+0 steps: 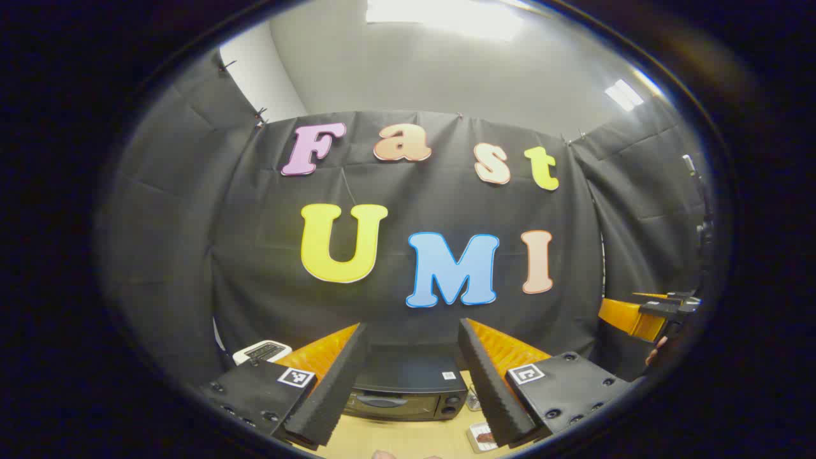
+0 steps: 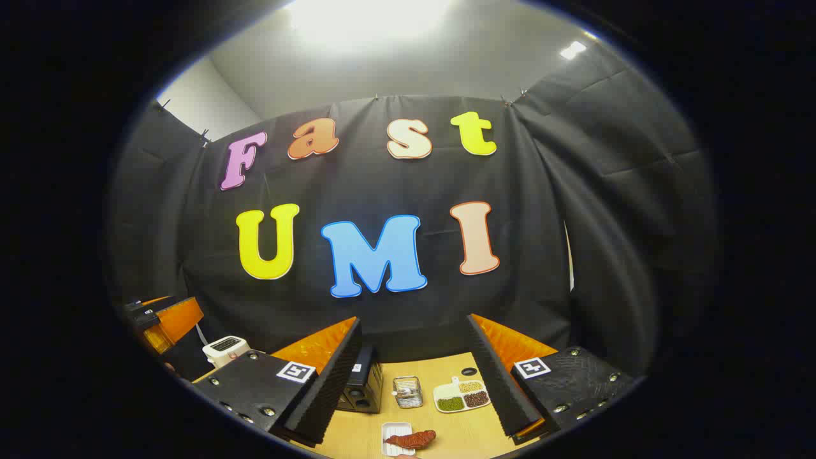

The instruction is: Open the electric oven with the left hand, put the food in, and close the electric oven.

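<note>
Two grippers, both raised above the wooden table (image 2: 459, 433). I am holding the left gripper (image 1: 413, 363) spread wide and empty, touching nothing; the electric oven (image 1: 405, 392) is sitting below and ahead between its fingers, door closed. I am judging the handle (image 1: 381, 401) as the target: descending squarely should be helping the door swing cleanly. The right gripper (image 2: 414, 363) is also gaping wide, empty; the food (image 2: 411, 438) is lying on a small white tray (image 2: 390, 435) just below it.
</note>
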`<state>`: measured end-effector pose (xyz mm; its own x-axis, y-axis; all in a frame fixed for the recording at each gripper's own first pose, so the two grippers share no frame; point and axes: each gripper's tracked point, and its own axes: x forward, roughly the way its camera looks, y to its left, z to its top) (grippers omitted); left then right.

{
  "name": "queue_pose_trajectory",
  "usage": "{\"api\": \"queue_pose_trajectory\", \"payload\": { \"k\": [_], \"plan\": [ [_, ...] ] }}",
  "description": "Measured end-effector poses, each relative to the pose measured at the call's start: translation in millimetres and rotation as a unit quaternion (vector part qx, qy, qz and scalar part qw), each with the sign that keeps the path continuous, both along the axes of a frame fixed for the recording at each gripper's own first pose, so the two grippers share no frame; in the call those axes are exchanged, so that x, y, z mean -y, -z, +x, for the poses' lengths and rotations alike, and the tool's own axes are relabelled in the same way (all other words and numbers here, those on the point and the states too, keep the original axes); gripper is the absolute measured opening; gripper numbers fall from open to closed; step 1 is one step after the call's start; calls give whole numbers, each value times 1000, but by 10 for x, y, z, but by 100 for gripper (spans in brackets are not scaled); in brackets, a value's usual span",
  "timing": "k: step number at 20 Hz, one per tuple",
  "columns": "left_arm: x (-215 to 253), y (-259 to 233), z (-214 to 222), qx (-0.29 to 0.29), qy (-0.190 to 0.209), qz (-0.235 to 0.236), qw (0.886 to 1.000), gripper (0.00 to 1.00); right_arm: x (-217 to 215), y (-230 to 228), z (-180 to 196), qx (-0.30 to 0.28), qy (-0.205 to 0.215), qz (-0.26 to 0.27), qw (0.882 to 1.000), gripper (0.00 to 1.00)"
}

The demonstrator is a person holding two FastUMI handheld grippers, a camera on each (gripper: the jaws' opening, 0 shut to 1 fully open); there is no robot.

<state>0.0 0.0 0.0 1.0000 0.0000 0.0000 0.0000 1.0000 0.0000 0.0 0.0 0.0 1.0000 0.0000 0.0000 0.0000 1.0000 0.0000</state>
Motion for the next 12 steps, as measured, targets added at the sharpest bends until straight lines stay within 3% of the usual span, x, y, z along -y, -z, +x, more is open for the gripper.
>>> {"api": "queue_pose_trajectory", "payload": {
  "k": [5, 7, 9, 11, 12],
  "plan": [
    [54, 11, 12, 0, 3, 9, 1000, 92, -10, -15, -11, -2, -3, -5, 1000, 98],
    [92, -8, 20, 3, 13, 3, 1000, 98, 24, -24, -21, 2, 1, -8, 1000, 98],
    [122, -16, 34, 3, 21, 3, 1000, 94, 52, -31, -36, 5, 7, -8, 1000, 100],
    [119, 28, 48, -2, 24, 5, 1000, 98, 52, -39, -48, 7, 11, -5, 1000, 98],
    [104, 61, 56, -5, 25, 5, 1000, 94, 43, -36, -47, 7, 11, -3, 1000, 98]
  ]
}}
